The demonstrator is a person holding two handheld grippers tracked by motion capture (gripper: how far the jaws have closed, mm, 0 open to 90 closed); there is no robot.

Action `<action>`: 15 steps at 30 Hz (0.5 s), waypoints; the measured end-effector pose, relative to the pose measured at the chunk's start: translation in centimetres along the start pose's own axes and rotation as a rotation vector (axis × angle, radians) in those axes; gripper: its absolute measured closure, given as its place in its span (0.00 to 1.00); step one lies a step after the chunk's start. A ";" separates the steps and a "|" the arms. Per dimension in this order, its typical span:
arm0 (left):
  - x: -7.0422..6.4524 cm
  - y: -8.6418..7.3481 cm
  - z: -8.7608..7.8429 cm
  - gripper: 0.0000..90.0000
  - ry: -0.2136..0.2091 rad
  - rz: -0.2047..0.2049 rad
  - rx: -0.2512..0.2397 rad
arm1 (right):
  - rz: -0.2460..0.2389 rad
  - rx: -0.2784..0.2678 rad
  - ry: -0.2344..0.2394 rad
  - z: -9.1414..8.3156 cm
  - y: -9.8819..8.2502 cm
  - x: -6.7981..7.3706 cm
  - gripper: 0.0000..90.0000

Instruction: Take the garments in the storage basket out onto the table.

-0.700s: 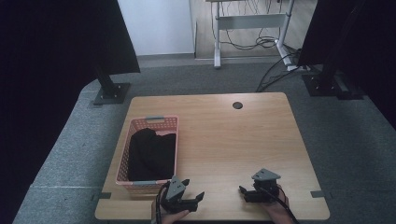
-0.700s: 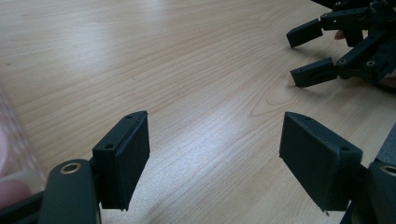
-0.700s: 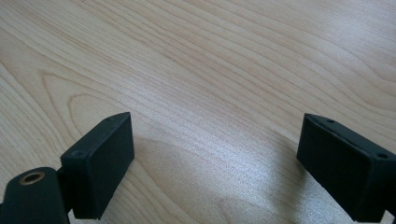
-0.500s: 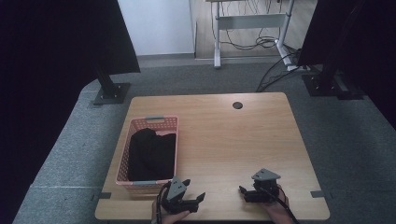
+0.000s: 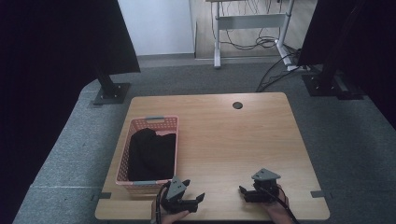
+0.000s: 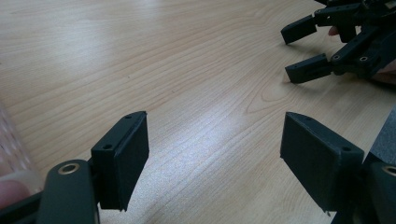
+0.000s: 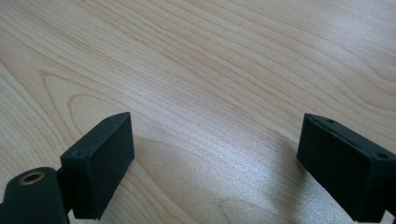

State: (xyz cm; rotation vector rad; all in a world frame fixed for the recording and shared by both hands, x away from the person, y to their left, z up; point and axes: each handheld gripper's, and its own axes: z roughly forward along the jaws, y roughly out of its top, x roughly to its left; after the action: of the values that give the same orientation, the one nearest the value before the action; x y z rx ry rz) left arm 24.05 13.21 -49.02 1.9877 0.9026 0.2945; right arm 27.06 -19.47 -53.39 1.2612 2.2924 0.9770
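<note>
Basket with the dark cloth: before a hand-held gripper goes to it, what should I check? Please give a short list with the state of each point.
1. Left hand-held gripper open and empty: ok; its jaws stand wide apart in its own view.
2. Right hand-held gripper open and empty: ok.
3. Dark cloth lies inside the pink basket: ok.
4. Bare table between the grippers and the basket: ok.
5. Grippers apart from each other: ok.
6. Anything under the cloth: cannot tell.
</note>
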 end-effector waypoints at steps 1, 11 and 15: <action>0.0 0.0 -0.1 0.27 -0.001 0.001 -0.002 | 0.000 0.000 0.000 0.0 0.0 0.0 0.12; 0.2 0.5 -0.6 0.25 -0.025 -0.004 -0.012 | 0.000 0.000 0.000 0.0 0.0 0.0 0.12; 0.2 0.7 -0.9 0.25 -0.035 -0.003 -0.016 | 0.000 0.000 0.001 0.0 0.0 0.0 0.12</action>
State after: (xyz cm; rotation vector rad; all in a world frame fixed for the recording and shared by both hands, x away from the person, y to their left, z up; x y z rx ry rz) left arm 24.01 13.70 -47.94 1.9708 0.8780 0.2642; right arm 27.06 -19.48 -53.39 1.2609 2.2934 0.9772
